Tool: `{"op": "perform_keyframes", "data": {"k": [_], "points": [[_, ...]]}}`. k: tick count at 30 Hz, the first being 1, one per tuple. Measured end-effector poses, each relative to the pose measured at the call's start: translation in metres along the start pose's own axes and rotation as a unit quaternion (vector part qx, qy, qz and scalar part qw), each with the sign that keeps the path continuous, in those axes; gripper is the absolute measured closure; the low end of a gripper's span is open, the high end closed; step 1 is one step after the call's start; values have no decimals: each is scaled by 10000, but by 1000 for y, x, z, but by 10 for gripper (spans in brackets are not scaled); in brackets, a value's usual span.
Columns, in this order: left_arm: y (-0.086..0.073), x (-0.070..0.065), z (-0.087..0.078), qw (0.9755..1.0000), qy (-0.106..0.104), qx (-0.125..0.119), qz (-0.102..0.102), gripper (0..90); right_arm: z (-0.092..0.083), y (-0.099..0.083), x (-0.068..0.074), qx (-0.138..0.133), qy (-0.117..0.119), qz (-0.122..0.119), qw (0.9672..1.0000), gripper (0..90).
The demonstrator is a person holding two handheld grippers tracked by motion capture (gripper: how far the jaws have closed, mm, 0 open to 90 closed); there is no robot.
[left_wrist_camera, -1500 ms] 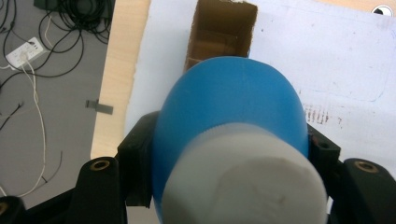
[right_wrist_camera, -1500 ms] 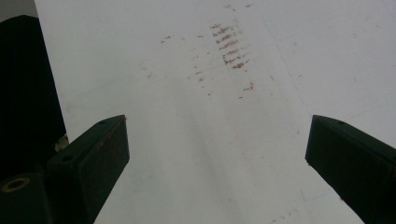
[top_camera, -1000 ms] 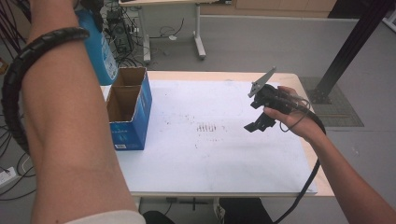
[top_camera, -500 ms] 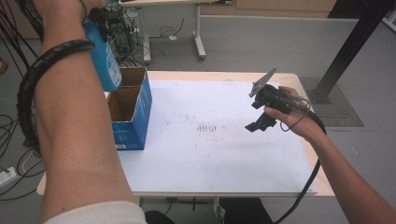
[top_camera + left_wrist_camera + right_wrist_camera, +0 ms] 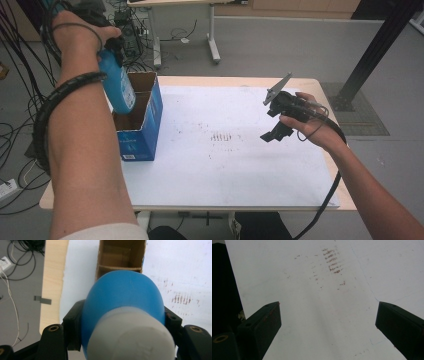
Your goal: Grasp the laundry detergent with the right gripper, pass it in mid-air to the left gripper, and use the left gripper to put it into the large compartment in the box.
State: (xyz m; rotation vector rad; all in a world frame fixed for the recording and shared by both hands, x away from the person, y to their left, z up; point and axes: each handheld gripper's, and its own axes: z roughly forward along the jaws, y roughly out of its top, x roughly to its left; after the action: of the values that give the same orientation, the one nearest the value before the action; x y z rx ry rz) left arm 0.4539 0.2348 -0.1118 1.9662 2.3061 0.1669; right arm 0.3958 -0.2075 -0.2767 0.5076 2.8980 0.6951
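Left claw [image 5: 107,47], clamped on blue bottle [image 5: 116,85], has been lowered toward cardboard box [image 5: 140,125] at table's 9 o'clock; right claw [image 5: 274,122] unmoved, spread wide, nothing held.

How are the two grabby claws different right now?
The left gripper is clamped on a blue bottle above the cardboard box; the right gripper holds nothing. The left's jaws press the bottle's sides; the right's stand wide apart over the white table. Both have black jaws.

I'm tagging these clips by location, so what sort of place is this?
Probably a lab or workshop: a white-topped table, loose cables on a grey floor, and another desk's legs behind.
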Motion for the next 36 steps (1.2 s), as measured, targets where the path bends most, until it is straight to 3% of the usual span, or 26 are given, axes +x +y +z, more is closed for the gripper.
{"op": "perform_keyframes", "data": {"k": [9, 23, 36], "points": [[-7, -2, 45, 9996, -133, 180, 177, 368, 5, 4, 3, 42, 10, -7, 10000, 64], [-17, -9, 106, 9987, 29, 239, 448, 368, 10, 7, 5, 88, 14, -11, 10000, 64], [-19, -13, 142, 9976, 48, 422, 549, 368, 9, -1, 2, 71, 0, 90, 9999, 64]]}}
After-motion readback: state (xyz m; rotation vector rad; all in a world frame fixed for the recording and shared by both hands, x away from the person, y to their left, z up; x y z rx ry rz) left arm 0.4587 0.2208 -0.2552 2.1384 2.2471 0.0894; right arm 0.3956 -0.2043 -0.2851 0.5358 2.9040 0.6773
